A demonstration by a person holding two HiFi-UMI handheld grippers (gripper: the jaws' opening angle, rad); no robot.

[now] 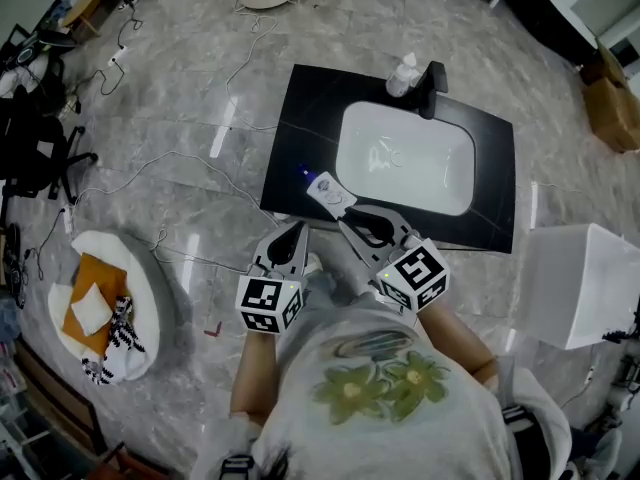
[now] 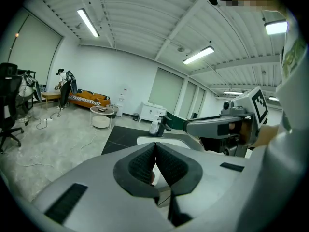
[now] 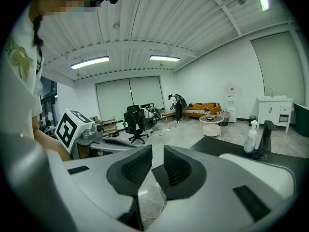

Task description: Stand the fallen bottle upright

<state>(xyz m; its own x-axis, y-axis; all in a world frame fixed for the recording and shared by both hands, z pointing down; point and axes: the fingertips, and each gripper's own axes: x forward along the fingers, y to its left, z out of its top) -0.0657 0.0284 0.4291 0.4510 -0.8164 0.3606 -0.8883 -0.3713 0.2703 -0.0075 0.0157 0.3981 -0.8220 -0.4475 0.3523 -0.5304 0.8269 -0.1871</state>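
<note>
A clear bottle (image 1: 330, 194) with a blue cap lies on its side at the near left corner of the black counter (image 1: 300, 118) around a white sink (image 1: 405, 158). My right gripper (image 1: 346, 220) points at the bottle from just short of it, jaws shut with nothing between the pads. In the right gripper view (image 3: 158, 151) the clear bottle (image 3: 150, 203) shows low beneath the jaws. My left gripper (image 1: 297, 230) is shut and empty, a little left of the bottle and off the counter's edge. Its pads (image 2: 145, 161) meet at the tips.
A spray bottle (image 1: 402, 76) stands beside the black faucet (image 1: 433, 88) behind the sink. A white box (image 1: 585, 283) is on the floor to the right, a round white cushion (image 1: 105, 303) with orange cloth to the left. Cables (image 1: 160, 173) and an office chair (image 1: 40, 148) lie farther left.
</note>
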